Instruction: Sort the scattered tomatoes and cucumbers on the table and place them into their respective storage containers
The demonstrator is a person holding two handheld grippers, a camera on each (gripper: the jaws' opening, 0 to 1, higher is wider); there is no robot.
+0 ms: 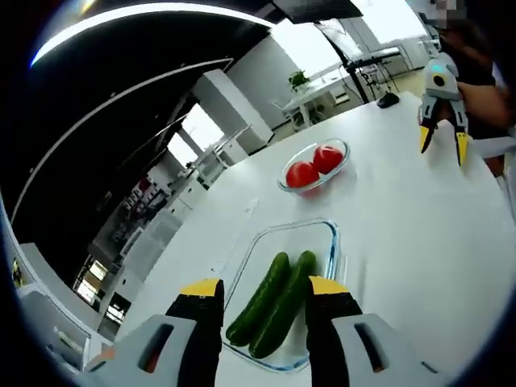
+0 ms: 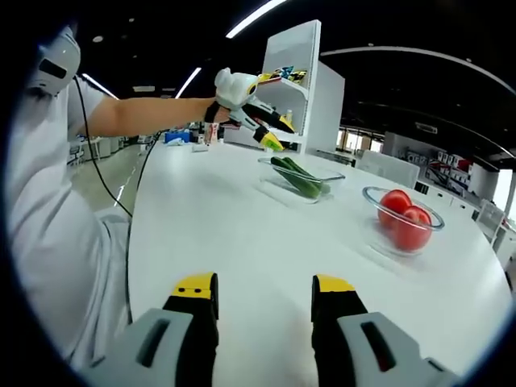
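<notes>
Cucumbers [image 1: 272, 305]: I count 2, lying side by side in a clear rectangular glass dish [image 1: 332, 242] on the white table [image 1: 419, 242]. Tomatoes [image 1: 314, 166]: 2, touching each other, inside a round clear glass bowl [image 1: 342, 146] just beyond the dish. I see no loose veg on the tabletop.

Left gripper [image 1: 263, 300], seen in the left gripper view: yellow-tipped jaws spread apart w/ nothing between them, hovering over the near end of the dish, framing the cucumbers. In the right gripper view it's held out at the end of a person's bare arm [image 2: 149, 115], above the dish, jaws parted.

Right gripper [image 2: 264, 292]: jaws spread, nothing held, over bare table, well apart from both containers. In the left gripper view it hangs at the far right of the table, tips pointing down, parted.

Bkgd: white shelving unit [image 2: 302, 81], ceiling light strips, a white sleeve [image 2: 48, 201] at the left edge of the right gripper view.
</notes>
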